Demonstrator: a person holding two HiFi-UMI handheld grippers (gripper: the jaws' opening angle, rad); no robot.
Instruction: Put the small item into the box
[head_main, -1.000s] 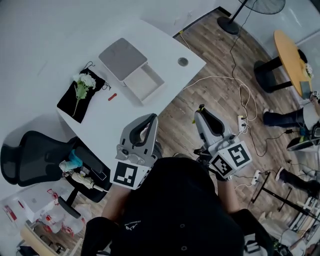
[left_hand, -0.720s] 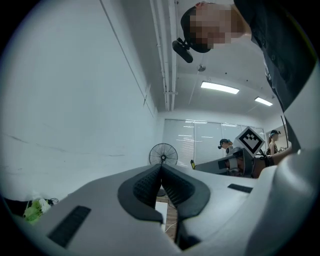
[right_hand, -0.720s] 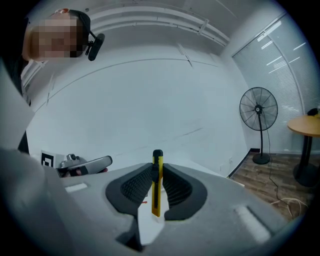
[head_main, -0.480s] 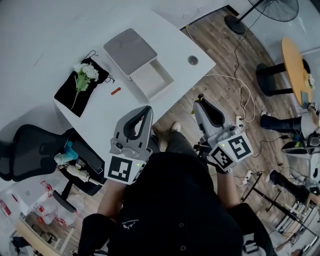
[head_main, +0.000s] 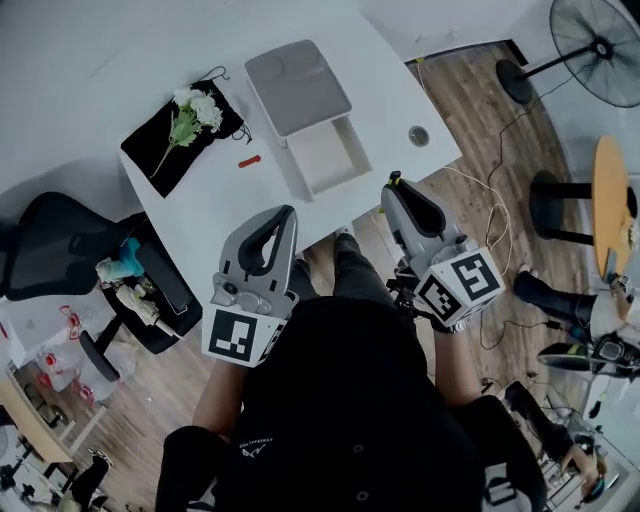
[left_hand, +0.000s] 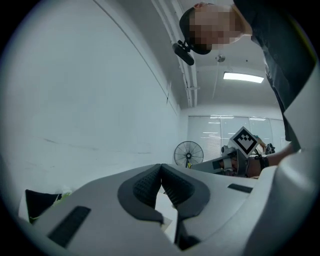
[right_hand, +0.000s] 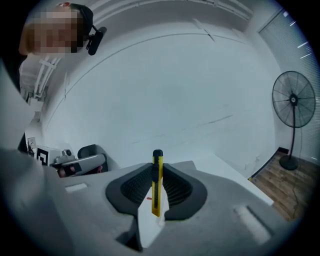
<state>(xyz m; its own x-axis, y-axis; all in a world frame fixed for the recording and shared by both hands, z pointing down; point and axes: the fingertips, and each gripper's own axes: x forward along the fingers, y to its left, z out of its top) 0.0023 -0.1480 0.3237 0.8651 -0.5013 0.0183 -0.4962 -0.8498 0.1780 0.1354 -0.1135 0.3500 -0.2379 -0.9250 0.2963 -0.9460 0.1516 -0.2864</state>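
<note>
A white box (head_main: 330, 155) lies open on the white table (head_main: 220, 210), with its grey lid (head_main: 298, 88) just behind it. A small red item (head_main: 249, 161) rests on the table left of the box. My right gripper (head_main: 392, 185) hangs over the table's near edge beside the box, shut on a yellow utility knife (right_hand: 157, 182) that stands upright between the jaws (right_hand: 157, 167). Over the near edge further left is my left gripper (head_main: 287, 212), shut with nothing between its pads (left_hand: 150, 182).
A black cloth (head_main: 160, 160) with a white flower (head_main: 195, 108) lies at the table's left. A cable hole (head_main: 418, 133) sits at the right corner. A black office chair (head_main: 60, 265) stands to the left; cables (head_main: 490, 195), a fan (head_main: 600, 50) and a round wooden table (head_main: 612, 190) are to the right.
The person has stepped closer to the table. Both grippers now reach over its near edge, nearer the box. Neither gripper's hold has changed.
</note>
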